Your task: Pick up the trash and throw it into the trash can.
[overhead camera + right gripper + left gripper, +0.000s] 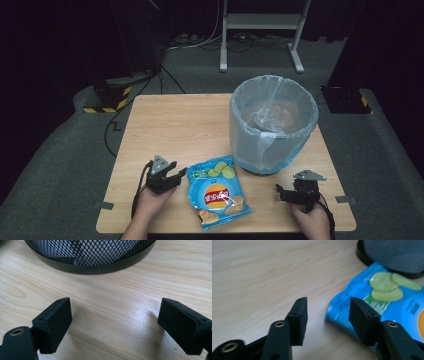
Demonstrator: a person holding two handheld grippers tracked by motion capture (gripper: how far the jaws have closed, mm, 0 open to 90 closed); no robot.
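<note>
Your left claw [328, 302] is gaping beside the chip bag [218, 191], your right claw [113, 312] spreading wide over bare bench [175, 130].

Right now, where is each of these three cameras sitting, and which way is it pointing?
High view: above the person's side, looking forward and down on the table; both forearms, the left hand-held gripper and right hand-held gripper show.
Left gripper view: rides the left hand-held gripper, low over the wood, facing the blue chip bag; its open black jaws show.
Right gripper view: rides the right hand-held gripper, facing the mesh bin; its open jaws show.
Shared: both gripper views catch the bin's black base.
</note>
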